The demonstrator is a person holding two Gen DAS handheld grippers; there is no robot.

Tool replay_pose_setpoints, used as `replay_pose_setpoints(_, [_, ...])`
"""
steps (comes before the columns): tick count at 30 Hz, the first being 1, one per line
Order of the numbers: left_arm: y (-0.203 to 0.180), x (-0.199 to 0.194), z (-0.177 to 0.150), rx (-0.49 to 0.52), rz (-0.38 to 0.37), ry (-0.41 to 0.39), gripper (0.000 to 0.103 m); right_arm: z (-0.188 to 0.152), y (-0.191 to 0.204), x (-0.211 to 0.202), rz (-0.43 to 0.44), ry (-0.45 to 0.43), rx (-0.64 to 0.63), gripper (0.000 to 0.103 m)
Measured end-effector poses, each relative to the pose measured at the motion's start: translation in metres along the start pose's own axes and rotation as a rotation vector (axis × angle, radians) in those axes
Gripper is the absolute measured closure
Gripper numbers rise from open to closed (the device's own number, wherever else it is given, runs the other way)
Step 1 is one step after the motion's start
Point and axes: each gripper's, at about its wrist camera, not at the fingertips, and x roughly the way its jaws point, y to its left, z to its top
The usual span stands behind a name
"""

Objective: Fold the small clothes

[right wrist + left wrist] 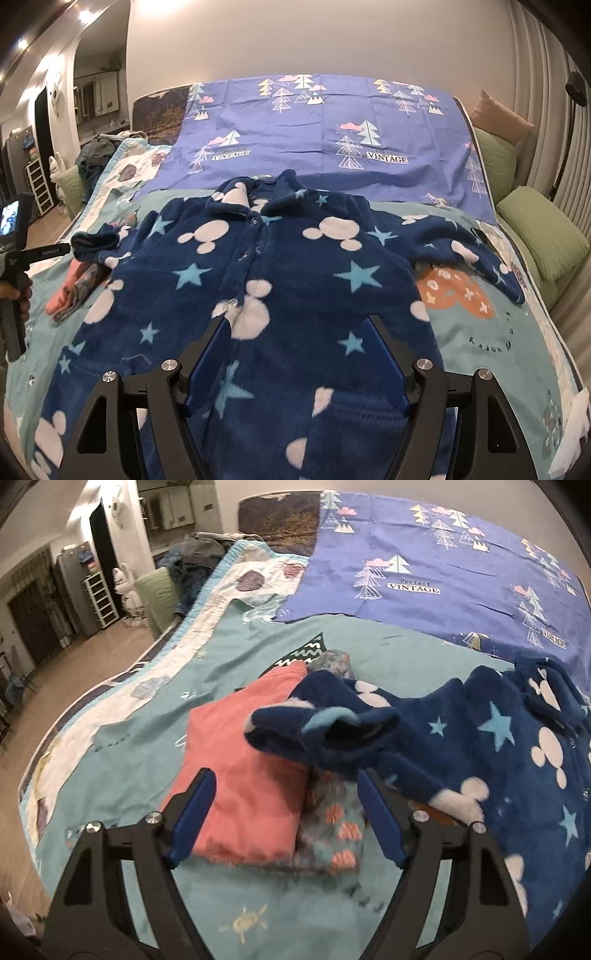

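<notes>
The left claw (286,818) is spread wide with nothing between its blue pads; it hangs over two folded pieces lying side by side on the bed, a coral folded garment (245,768) and a patterned folded cloth (332,823) touching its right edge. Just beyond the claw's tips, the sleeve cuff (325,731) of the navy fleece onesie (517,760) drapes across the far corner of both folded pieces, its opening turned toward the camera. To the left of the coral piece the teal bedsheet (147,746) runs bare out to the bed's left edge, where the floor (74,672) begins.

The right claw (295,354) is also spread and grips nothing, poised above the onesie's lower front, astride the snap placket. The onesie (295,266) lies flat, face up and buttoned, collar toward the far side, sleeves spread out to either side. Its right sleeve (472,258) ends near an orange print on the sheet, with bare teal sheet between it and the bed's right edge and the green pillows (543,232). Its collar touches the near hem of a purple tree-print sheet (332,140), which covers the far half of the bed. At the left border of the right wrist view, the other handheld unit (14,258) shows, beside the folded pieces.
</notes>
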Motion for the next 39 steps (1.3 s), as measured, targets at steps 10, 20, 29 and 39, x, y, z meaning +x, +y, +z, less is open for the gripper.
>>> replay_pose_setpoints(10, [-0.008,0.055,0.028,-0.023,-0.02,0.134,0.095,0.002,-0.003,0.024,0.01,0.059,0.021,0.028])
replay_pose_setpoints(20, [-0.044,-0.018,0.051,-0.045,-0.21,0.109,0.097,0.012,-0.014,0.033,0.084,0.071,0.075,0.028])
replay_pose_setpoints(29, [-0.104,-0.088,0.051,0.055,-0.391,0.106,0.097,0.036,0.027,0.031,0.32,0.017,-0.048,0.027])
replay_pose_setpoints(39, [-0.134,-0.107,0.026,0.098,-0.453,0.139,0.097,0.068,0.101,0.102,0.47,0.146,-0.165,0.028])
